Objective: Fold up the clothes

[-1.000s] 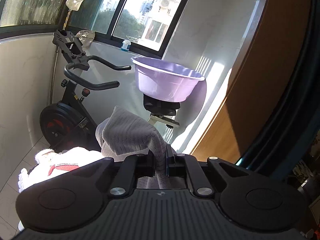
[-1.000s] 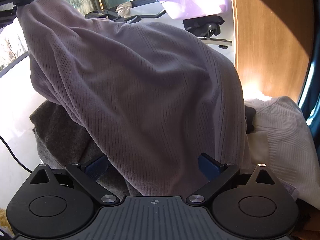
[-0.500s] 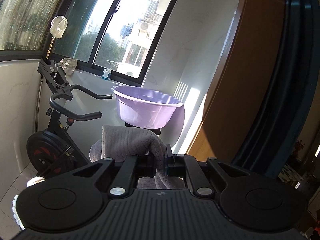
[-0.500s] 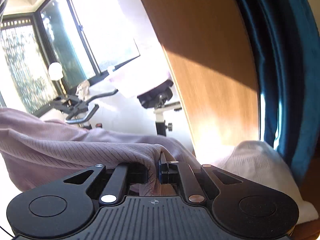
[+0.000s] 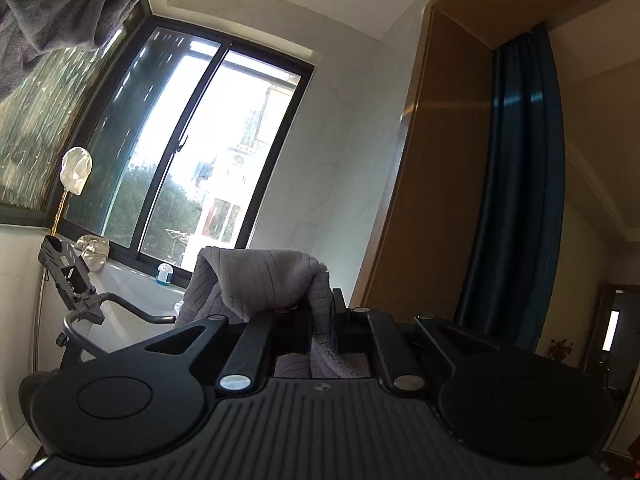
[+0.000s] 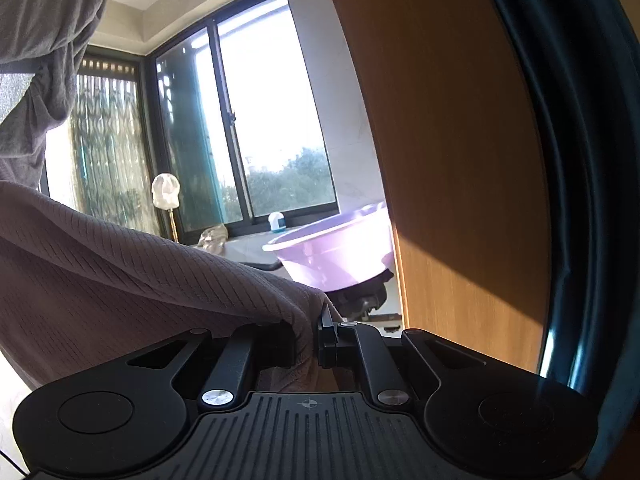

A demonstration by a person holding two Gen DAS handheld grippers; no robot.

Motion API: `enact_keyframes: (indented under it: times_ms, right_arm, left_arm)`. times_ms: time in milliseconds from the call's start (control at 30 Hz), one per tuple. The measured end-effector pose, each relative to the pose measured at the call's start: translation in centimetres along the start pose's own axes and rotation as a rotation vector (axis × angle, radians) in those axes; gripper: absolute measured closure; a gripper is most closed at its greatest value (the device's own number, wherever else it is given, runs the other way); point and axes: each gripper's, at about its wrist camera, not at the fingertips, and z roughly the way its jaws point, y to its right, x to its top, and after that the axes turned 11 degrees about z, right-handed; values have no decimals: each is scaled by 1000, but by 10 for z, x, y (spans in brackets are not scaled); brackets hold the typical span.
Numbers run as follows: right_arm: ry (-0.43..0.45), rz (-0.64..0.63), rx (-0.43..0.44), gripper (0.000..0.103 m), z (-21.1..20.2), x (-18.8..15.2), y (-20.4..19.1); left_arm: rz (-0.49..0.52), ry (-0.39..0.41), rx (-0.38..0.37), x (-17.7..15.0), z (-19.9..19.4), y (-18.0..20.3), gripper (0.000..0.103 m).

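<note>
Left wrist view: the left gripper (image 5: 320,316) is pinched tight on a bunched bit of the grey ribbed garment (image 5: 260,280). The cloth humps up just past the fingers and hangs down between them. It looks soft, floppy and light, with a fuzzy inside. It will sag and will not keep its shape, so it is best held by an edge or corner, as it is here. Far off are a window (image 5: 200,168) and part of an exercise bike (image 5: 80,300). A darker grey cloth (image 5: 60,8) hangs at the top left. I can read no words here.

Right wrist view: the right gripper (image 6: 316,332) is squeezed shut on another bit of the same garment (image 6: 120,272), which spreads away to the left. A purple basin (image 6: 336,252) sits far behind, beside a wooden panel (image 6: 440,160). No label or writing can be read.
</note>
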Motion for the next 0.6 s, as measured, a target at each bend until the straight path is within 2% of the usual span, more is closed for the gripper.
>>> enact_keyframes:
  times_ms: [167, 300, 367, 433, 467, 533, 600]
  right_arm:
    - [-223, 49, -156, 95, 57, -73, 48]
    - [-340, 128, -239, 93, 79, -135, 83]
    - [-361, 124, -257, 87, 80, -152, 88]
    - [-362, 101, -273, 71, 77, -157, 87]
    - [-360, 97, -279, 67, 74, -155, 87]
    - [-369, 94, -293, 49, 68, -146, 87]
    - [-369, 79, -296, 43, 60, -137, 86]
  left_arm:
    - [-131, -249, -29, -80, 57, -19, 95]
    - [-147, -438, -73, -147, 95, -21, 95]
    - [-166, -506, -91, -173, 109, -24, 94]
    - [-172, -565, -89, -190, 121, -29, 94]
    - [-170, -581, -81, -194, 125, -30, 94]
    - [-184, -595, -70, -198, 132, -37, 93]
    - [-205, -611, -58, -200, 140, -44, 92]
